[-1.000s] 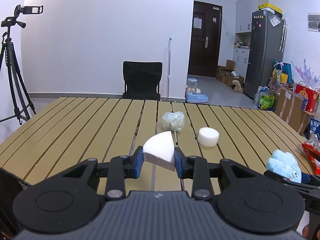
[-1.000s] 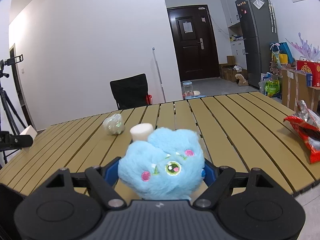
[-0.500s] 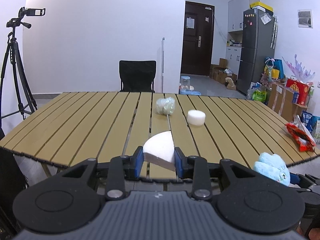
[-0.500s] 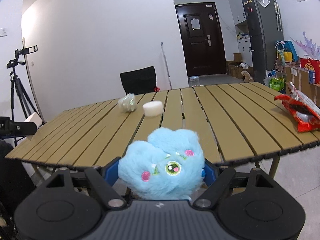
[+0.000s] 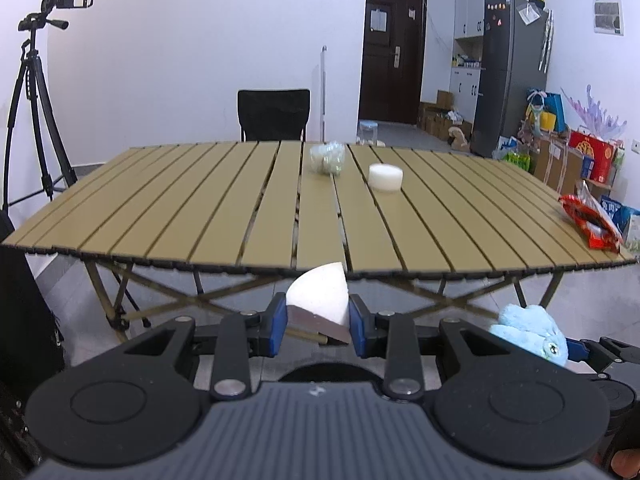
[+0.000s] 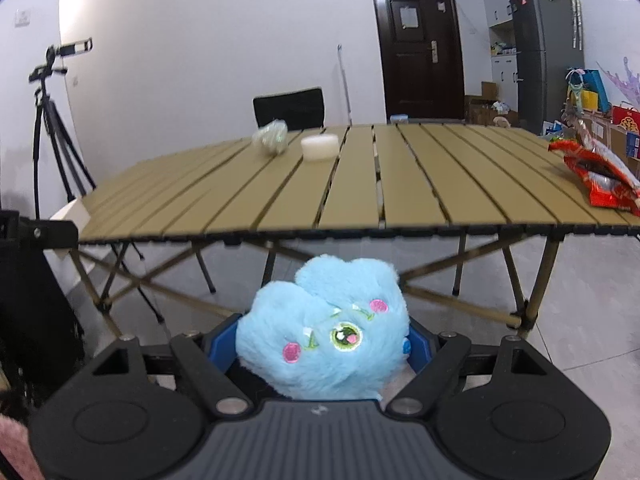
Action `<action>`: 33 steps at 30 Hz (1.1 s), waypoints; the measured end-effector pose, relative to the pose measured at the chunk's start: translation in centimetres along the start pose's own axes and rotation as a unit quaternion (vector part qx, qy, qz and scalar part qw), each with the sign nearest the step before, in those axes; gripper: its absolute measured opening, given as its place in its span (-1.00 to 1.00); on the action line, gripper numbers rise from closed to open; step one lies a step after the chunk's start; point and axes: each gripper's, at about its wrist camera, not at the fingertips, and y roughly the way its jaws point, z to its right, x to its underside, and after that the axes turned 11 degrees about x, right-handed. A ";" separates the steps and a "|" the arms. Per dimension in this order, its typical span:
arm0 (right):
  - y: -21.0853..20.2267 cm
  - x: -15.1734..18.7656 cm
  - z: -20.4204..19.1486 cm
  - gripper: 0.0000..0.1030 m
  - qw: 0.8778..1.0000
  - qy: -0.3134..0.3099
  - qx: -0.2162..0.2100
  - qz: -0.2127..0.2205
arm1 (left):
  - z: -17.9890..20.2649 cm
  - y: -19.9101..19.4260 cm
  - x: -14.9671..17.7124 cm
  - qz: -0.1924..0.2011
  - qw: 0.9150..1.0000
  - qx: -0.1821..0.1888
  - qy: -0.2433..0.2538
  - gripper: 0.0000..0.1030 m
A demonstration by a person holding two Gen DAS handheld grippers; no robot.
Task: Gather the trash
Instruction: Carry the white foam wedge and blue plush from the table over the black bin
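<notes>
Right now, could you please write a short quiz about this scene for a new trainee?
1. True or false: the left hand-held gripper is shut on a white foam wedge.
2. What does the right hand-held gripper hold? A) red snack bag B) blue plush toy C) foam disc
3. How many loose items lie on the slatted table?

Key: 1. True. 2. B. 3. Three: the crumpled plastic wrap, the white foam disc and the red snack bag.
</notes>
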 end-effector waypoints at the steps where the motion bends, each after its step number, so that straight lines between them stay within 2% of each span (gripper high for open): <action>1: -0.2 0.5 -0.1 0.55 1.000 -0.003 -0.001 -0.006 | 0.0 -0.1 0.5 -0.004 1.000 0.000 -0.001 -0.37; 17: 0.7 6.5 -0.8 0.55 0.995 -0.048 0.002 -0.088 | 0.2 1.0 6.7 -0.070 0.998 -0.001 0.001 -0.37; 33: 4.5 9.6 0.2 0.55 0.985 -0.050 0.019 -0.164 | -0.6 5.2 11.7 -0.148 0.989 -0.004 -0.006 -0.37</action>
